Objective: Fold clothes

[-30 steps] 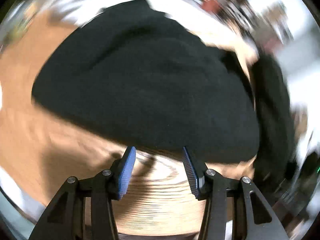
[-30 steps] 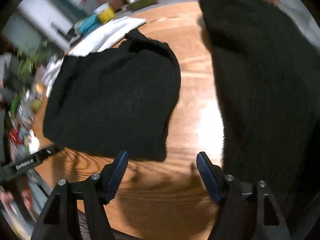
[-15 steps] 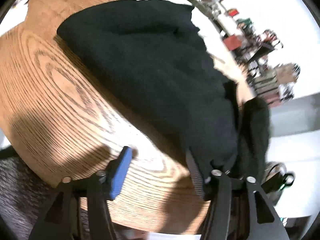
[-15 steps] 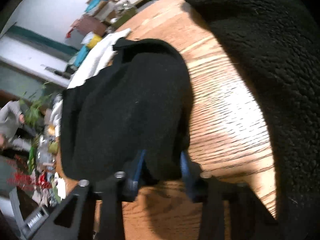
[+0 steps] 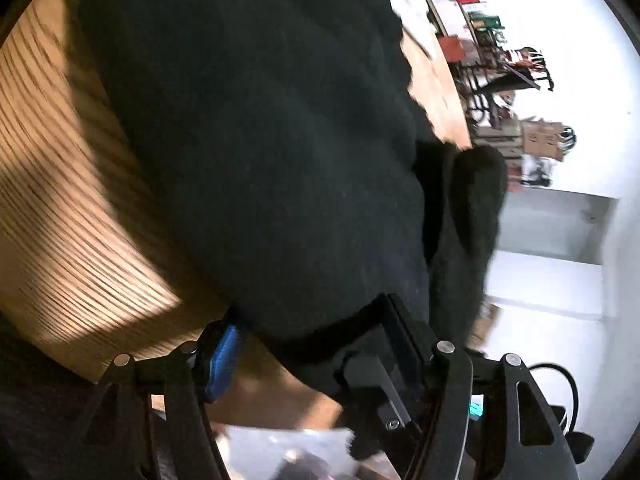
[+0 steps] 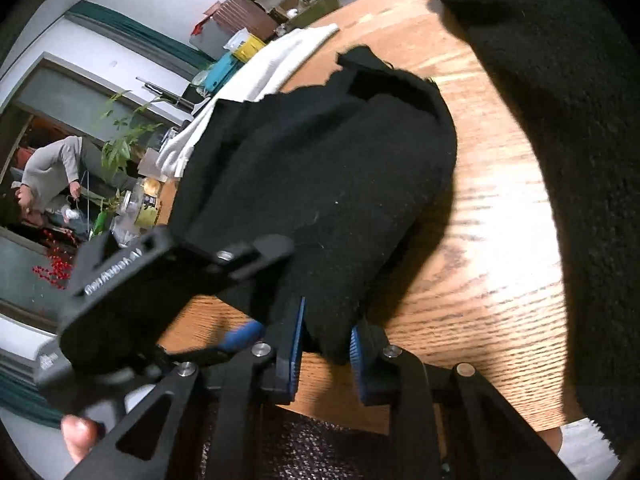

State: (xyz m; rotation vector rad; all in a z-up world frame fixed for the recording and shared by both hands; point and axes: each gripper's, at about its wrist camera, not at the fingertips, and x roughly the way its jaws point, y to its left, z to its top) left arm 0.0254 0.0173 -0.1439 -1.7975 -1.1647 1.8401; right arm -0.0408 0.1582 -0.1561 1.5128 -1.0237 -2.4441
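Since half a second ago: both grippers closed in on the black garment [image 6: 320,184] on the table [image 6: 480,248]. Right fingers [image 6: 296,344] pinch its near hem; left fingers [image 5: 224,352] nearly shut on its near edge. I'd lift both corners level.

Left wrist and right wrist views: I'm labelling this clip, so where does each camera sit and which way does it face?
Left wrist: on the left gripper, looking forward along its fingers over the black garment and wooden table; only its own fingers show.
Right wrist: on the right gripper, facing the garment's near edge; the left gripper's body and a fingertip show.
Shared: garment, table, white cloth.
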